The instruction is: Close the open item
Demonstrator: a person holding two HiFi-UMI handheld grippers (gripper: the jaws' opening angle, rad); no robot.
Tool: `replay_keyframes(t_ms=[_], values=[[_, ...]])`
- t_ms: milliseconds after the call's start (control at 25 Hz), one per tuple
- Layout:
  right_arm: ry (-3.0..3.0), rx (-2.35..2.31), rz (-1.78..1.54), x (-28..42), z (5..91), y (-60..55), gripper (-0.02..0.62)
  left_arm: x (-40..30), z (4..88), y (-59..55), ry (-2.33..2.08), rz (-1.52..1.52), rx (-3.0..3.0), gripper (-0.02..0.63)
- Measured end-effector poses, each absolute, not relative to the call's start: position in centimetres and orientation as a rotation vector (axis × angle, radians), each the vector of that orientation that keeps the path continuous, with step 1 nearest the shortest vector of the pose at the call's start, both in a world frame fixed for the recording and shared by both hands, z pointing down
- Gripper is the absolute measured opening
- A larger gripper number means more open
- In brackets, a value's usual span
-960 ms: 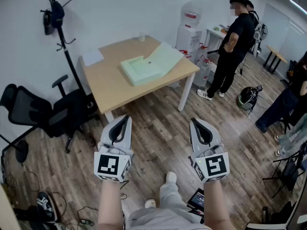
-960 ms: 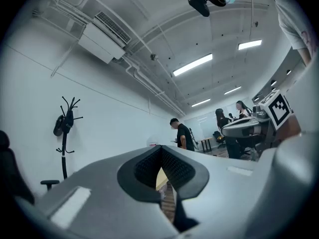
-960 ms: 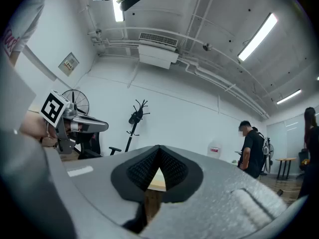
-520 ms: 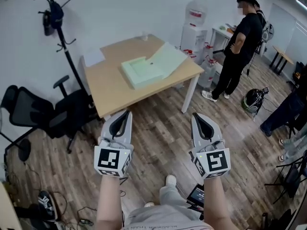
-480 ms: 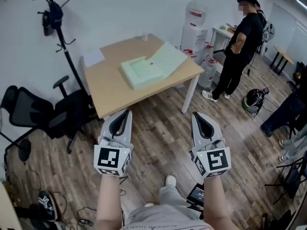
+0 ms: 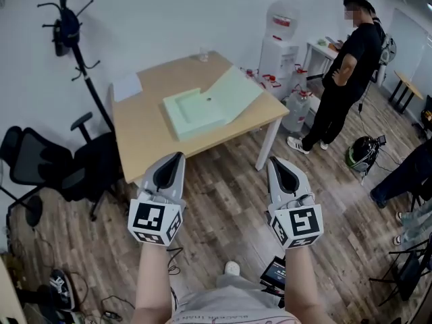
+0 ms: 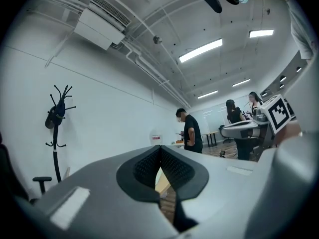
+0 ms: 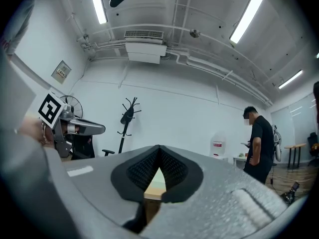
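A pale green flat box [image 6: 194,115] lies open on the wooden table [image 6: 145,144]; its lid [image 6: 233,93] is folded out to the right. Both grippers hang over the floor in front of the table, well short of the box. My left gripper [image 6: 177,156] points at the table's near edge with its jaws pressed together and nothing between them. The right gripper [image 6: 273,159] is likewise shut and holds nothing. In the left gripper view the left gripper [image 7: 160,147] has its pads meeting at the tips. A sliver of green shows under the right gripper [image 8: 158,147] in its own view.
A sheet of paper [image 6: 127,85] and a glass [image 6: 202,54] sit on the table's far side. A black office chair [image 6: 47,160] and a coat stand [image 6: 71,32] are at left. At right are a water dispenser [image 6: 280,42], jugs [image 6: 297,110] and a standing person [image 6: 347,66].
The view has shifted forward and a little to the right, so the table sits slightly nearer and more to the left. Both grippers stay shut in the same pose.
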State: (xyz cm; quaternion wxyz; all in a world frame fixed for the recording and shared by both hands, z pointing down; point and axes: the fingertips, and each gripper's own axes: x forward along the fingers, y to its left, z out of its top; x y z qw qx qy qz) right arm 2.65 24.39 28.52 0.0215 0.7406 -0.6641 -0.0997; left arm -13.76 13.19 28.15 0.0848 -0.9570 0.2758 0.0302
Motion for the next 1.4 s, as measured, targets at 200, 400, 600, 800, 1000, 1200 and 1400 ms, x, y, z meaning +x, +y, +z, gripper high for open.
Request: replay_keyframes(t_ms=[200,400,600,800,1000,1200,1400], values=[[-2.079,2.256,-0.319,6.4,28.8,22.8,0.002,-10.4,28.2,11.8,0.862,0.101,-2.865,0.000],[-2.070,2.230,-0.328,8.8,29.0,21.5,0.002,-8.6,28.3,10.6,0.943,0.098,-2.845,0.015],[-2.083,2.213,-0.327,9.8,29.3,20.5,0.002,-7.9,28.6,9.4,0.987,0.087,-2.839,0.015],[-2.087,2.224,-0.309,11.1,29.6,19.7,0.002,-6.9,28.9,8.4,1.022,0.022,-2.788,0.014],[-2.092,2.224,-0.283,12.3,30.1,18.2,0.002,-5.6,29.0,6.8,1.015,0.009,-2.776,0.011],[-2.093,2.216,-0.264,13.4,30.4,15.4,0.002,-4.8,29.4,3.9,1.033,0.013,-2.782,0.011],[-2.093,2.220,-0.252,15.2,30.3,12.0,0.002,-3.4,29.3,0.2,1.033,0.031,-2.792,0.011]])
